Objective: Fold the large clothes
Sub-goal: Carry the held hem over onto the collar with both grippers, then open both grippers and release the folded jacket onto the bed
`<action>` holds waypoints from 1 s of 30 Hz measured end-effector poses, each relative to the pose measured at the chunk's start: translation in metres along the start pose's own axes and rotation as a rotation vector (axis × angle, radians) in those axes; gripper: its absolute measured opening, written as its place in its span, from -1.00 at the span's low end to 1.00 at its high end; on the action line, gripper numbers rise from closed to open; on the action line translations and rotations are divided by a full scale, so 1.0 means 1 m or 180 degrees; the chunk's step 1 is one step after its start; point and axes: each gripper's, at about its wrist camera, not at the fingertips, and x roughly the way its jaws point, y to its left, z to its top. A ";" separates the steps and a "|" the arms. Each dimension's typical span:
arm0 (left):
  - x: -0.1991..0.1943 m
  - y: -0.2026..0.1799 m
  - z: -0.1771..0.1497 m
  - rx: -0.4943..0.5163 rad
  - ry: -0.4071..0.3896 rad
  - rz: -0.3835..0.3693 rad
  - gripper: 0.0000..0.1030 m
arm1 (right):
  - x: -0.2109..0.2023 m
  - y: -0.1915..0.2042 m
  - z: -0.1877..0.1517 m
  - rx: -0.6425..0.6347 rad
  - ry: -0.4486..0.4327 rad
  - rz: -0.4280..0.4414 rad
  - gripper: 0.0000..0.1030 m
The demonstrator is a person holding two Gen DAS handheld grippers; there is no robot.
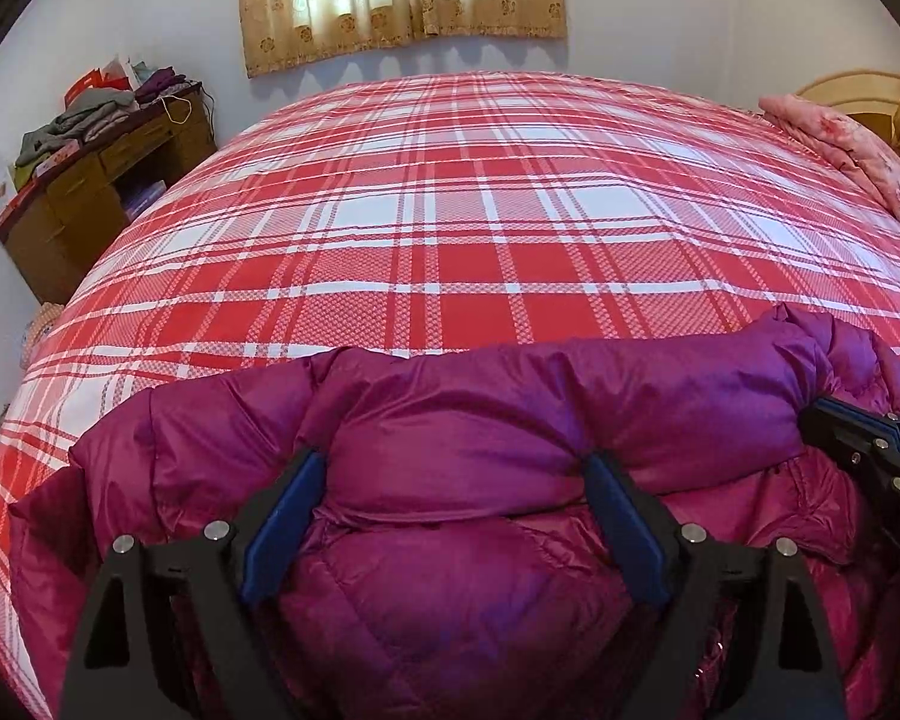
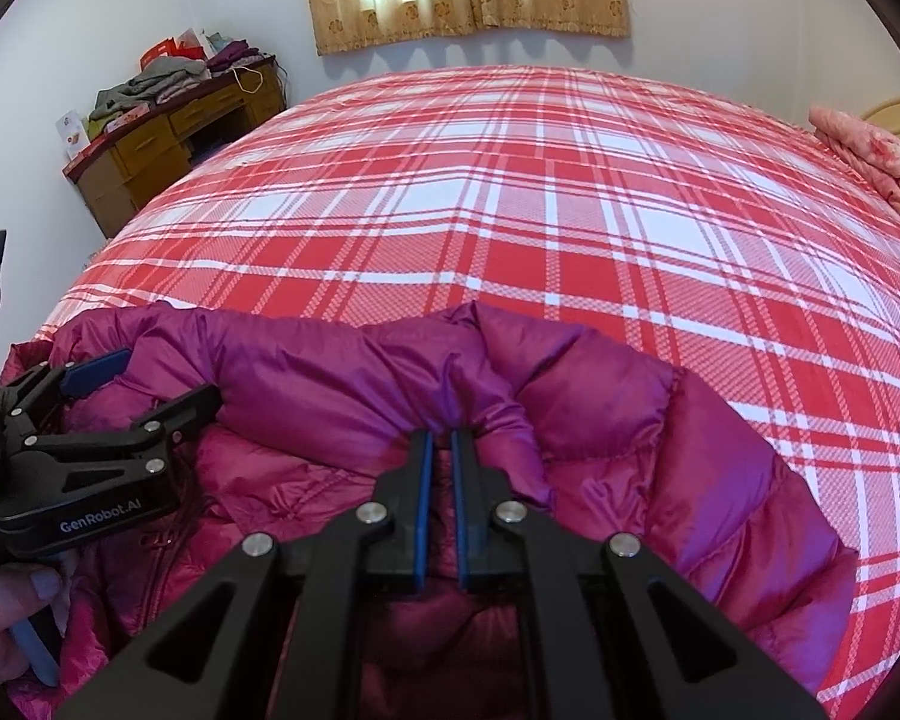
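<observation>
The right tongs are clenched on a pinch of the purple down jacket, biting the thick rolled edge that faces out over the bed. The left tongs stand wide apart with a fat bulge of that same roll between the blue pads; the pads sit beside the fabric and it is hard to say they press it, so I read them as released.

The jacket lies along the near edge of the bed, its long axis running side to side across both tongs, and the plaid cover stretches bare from the roll to the far edge. Both pairs meet the roll from the near side, the right one further toward the pillow end. Any next fold, I judge, would carry that roll along or across this near edge, and the right tongs already have hold of it.

The right view shows the left tongs from the side and a hand gripping their handle, which the left view cannot. The left view shows only the tips of the right tongs at its edge, but more of the jacket's left end.
</observation>
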 end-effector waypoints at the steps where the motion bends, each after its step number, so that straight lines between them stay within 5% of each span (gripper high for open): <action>1: 0.000 0.000 0.000 0.0000 0.0001 -0.0001 0.73 | 0.000 0.000 0.000 -0.0001 0.0001 -0.0001 -0.86; 30: 0.003 -0.007 0.004 0.0113 0.0037 0.0104 0.81 | 0.005 0.008 0.003 -0.0164 0.0067 -0.0167 -0.86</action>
